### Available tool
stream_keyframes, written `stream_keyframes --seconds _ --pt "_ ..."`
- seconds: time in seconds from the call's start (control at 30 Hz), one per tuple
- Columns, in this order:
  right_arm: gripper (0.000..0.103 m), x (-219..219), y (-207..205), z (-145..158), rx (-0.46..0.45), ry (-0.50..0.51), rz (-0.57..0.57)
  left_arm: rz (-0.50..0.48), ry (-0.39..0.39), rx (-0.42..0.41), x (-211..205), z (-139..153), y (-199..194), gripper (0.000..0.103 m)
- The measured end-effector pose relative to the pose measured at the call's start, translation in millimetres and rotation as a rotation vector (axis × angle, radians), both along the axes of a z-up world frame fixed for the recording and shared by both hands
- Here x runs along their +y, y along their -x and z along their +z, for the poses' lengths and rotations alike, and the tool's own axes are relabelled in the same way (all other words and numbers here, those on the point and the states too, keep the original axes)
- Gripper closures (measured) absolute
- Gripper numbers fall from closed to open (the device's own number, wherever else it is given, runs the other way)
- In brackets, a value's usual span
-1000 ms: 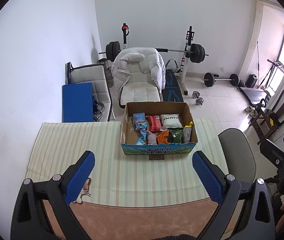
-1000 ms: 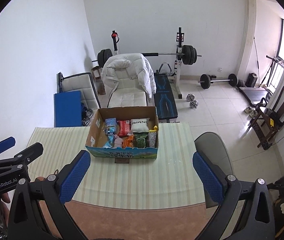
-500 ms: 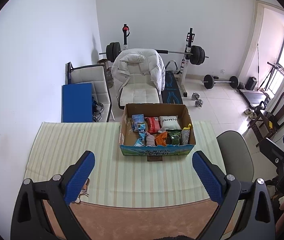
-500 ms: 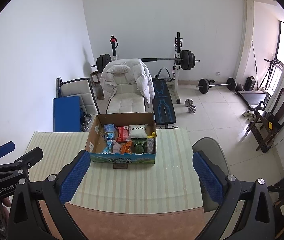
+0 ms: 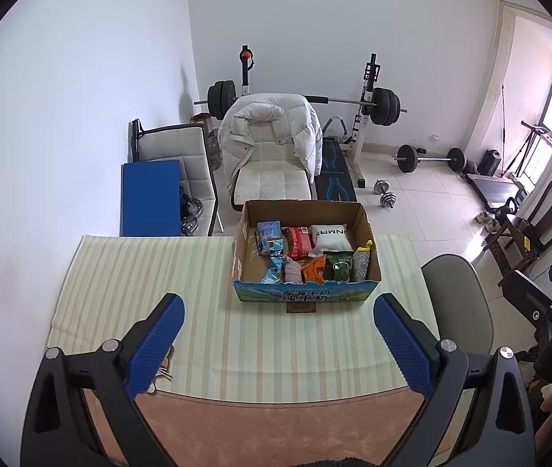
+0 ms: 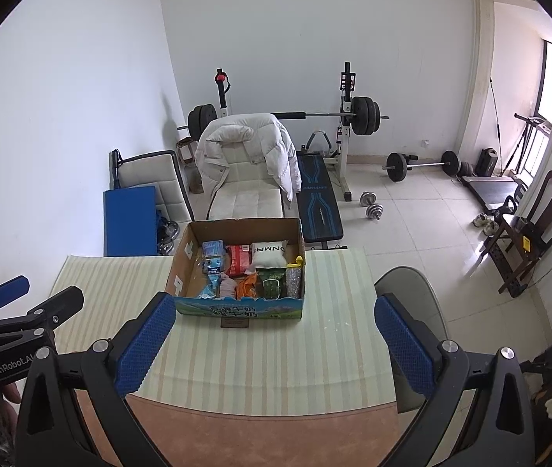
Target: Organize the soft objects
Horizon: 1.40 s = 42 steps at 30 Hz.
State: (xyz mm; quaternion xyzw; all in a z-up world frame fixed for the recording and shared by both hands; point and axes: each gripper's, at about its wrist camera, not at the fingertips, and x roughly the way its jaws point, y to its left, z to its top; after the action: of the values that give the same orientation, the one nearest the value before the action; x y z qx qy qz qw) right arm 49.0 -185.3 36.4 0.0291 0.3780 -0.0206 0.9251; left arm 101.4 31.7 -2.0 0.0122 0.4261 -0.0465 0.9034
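An open cardboard box (image 5: 371,257) (image 6: 182,257) stands at the far side of the striped table. Inside lie several soft packs: a white pillow pack (image 5: 330,236) (image 6: 269,257), a red pack (image 5: 296,241), an orange pack (image 5: 314,268), a green pack (image 5: 340,270) and blue packs (image 5: 269,231). My left gripper (image 5: 278,334) is open and empty, high above the table's near side. My right gripper (image 6: 274,340) is open and empty, also short of the box. The left gripper also shows at the left edge of the right wrist view (image 6: 23,307).
The striped cloth (image 5: 128,272) covers the table, with the brown near edge (image 5: 276,420) bare. A grey chair (image 5: 459,303) stands at the table's right. Behind are a white chair with a jacket (image 5: 272,148), a blue mat (image 5: 150,198) and a weight bench (image 5: 338,179).
Both grippers have risen and pulled back a little, so the box sits lower and smaller in view. Both stay open and empty.
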Motion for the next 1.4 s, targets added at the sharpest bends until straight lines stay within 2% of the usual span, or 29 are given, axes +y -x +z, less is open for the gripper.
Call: stream_keyframes --seconds 0.6,1.4 --pt "0.000 0 -4 4 -0.022 0.010 -0.017 -0.012 -0.010 -0.038 1 12 -7 0.003" --pt "0.000 1 -5 5 -0.025 0.019 -0.020 -0.019 -0.020 -0.032 1 10 -8 0.000"
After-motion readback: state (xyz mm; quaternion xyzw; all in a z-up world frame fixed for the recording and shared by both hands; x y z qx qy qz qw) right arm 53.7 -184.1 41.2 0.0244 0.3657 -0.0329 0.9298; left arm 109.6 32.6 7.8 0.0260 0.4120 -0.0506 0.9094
